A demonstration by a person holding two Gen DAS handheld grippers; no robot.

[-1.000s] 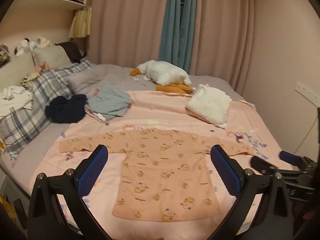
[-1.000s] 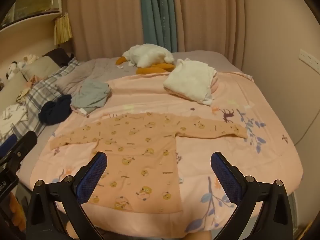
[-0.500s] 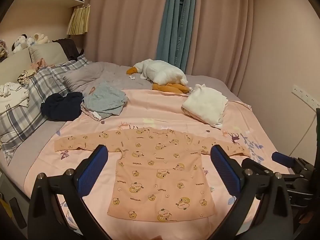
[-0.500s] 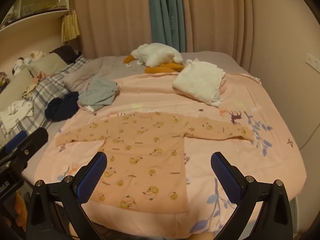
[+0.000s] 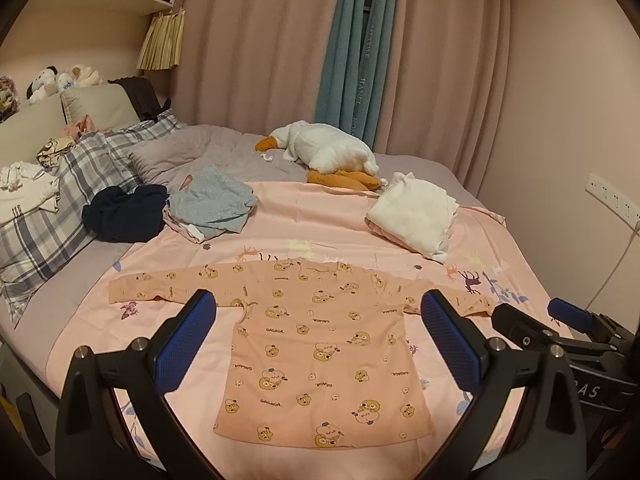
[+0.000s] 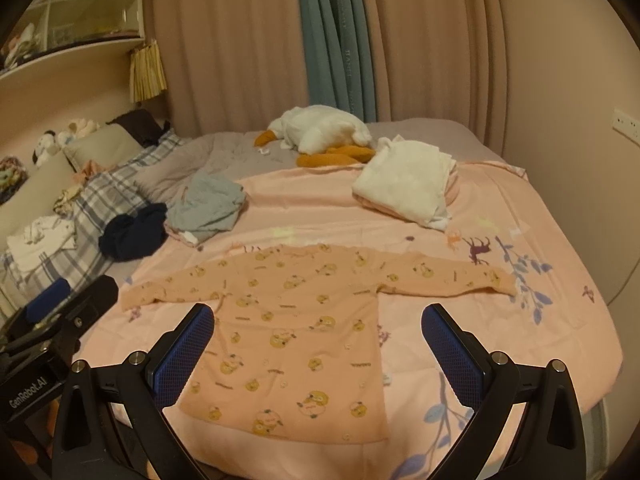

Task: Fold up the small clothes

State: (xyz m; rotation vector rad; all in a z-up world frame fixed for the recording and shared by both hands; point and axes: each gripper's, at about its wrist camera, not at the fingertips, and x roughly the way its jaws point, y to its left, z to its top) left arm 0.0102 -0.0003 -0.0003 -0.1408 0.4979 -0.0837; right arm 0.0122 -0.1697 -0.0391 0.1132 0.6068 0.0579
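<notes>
A small peach long-sleeved shirt (image 5: 320,344) with a bear print lies spread flat on the pink sheet (image 5: 320,224), sleeves out to both sides, hem toward me. It also shows in the right wrist view (image 6: 296,328). My left gripper (image 5: 320,340) is open and empty, held above the shirt's body. My right gripper (image 6: 318,344) is open and empty, above the shirt's lower half. Each gripper shows at the edge of the other's view: the right gripper (image 5: 560,324), the left gripper (image 6: 60,308).
A folded white garment (image 5: 416,216) lies at the back right. A grey-blue garment (image 5: 212,204) and a dark navy one (image 5: 124,216) lie at the back left. A plush goose (image 5: 328,156) lies by the curtains. Plaid pillows (image 5: 52,216) sit at the left.
Both grippers have risen and pulled back from the bed, so the shirt sits lower and smaller in view. The shirt has not moved. Both stay open.
</notes>
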